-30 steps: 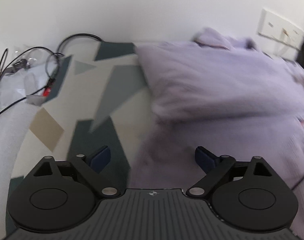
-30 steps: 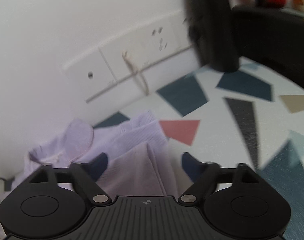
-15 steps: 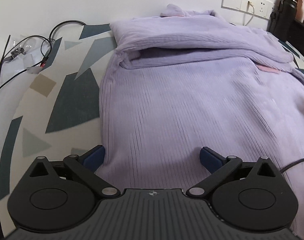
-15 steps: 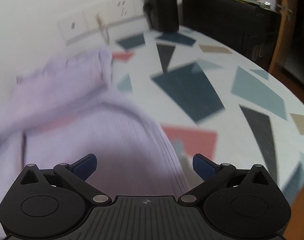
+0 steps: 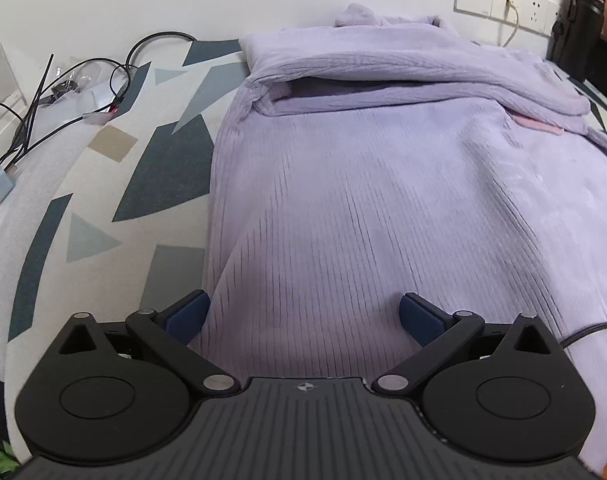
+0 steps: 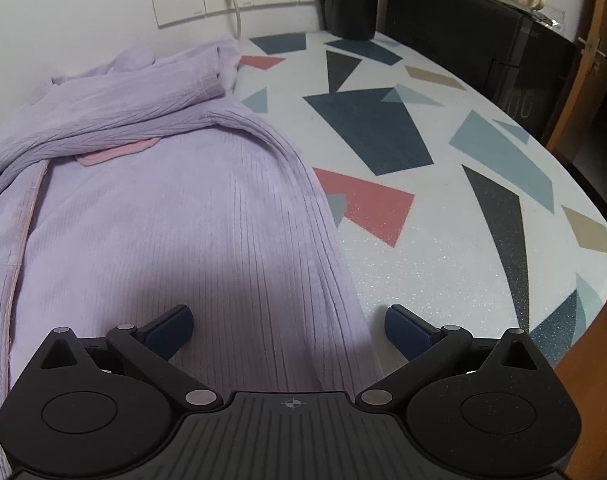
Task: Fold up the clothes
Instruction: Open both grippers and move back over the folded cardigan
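The left gripper (image 5: 303,318) stands spread wide, holding nothing, above the near left edge of the lilac sweater (image 5: 383,200). The right gripper (image 6: 289,328), equally wide and empty, straddles the sweater's right edge. The sweater lies flat on the patterned table (image 6: 443,240), its sleeves folded across at twelve o'clock.

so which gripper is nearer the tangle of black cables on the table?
Left. The left gripper hangs open over the lilac ribbed garment's left edge, cables beyond it. The right gripper, also open, straddles the garment's opposite edge; no cables show there.
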Tool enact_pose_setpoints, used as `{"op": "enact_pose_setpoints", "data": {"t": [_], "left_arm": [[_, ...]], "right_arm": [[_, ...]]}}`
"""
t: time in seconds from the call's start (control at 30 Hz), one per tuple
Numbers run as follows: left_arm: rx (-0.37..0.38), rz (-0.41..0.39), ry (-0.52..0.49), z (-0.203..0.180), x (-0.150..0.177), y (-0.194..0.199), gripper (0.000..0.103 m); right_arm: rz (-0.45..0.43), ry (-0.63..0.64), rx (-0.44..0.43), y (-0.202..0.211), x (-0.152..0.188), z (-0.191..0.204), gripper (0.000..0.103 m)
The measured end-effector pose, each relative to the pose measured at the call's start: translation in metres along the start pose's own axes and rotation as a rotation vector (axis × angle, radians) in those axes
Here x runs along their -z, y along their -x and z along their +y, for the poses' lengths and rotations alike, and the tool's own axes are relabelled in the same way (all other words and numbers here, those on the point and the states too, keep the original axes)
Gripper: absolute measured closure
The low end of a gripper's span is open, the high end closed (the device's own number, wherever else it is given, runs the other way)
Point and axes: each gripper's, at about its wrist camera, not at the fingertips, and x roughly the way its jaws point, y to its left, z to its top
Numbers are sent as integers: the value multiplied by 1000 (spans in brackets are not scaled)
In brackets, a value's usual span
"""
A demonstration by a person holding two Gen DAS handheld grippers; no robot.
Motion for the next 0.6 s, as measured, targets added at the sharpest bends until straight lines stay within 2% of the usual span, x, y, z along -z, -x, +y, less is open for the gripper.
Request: {"op": "enact_pose_setpoints", "data": {"t": [0.1, 0.2, 0.33, 0.5, 0.6], "left_arm": [[17, 32, -11, 4, 4, 5, 0], [53, 66, 77, 14, 17, 12, 0], [46, 65, 21, 8, 36, 24, 0], [103, 79, 7, 19, 51, 38, 0], [113, 64, 32, 30, 62, 49, 0]], "right_arm": [[-25, 12, -13, 3, 6, -2, 1], [-26, 21, -27, 8, 11, -3, 1], [-51, 38, -39, 13, 21, -5, 1], [-121, 45, -63, 20, 36, -7, 1], [-145, 34, -95, 27, 44, -9, 1]]}}
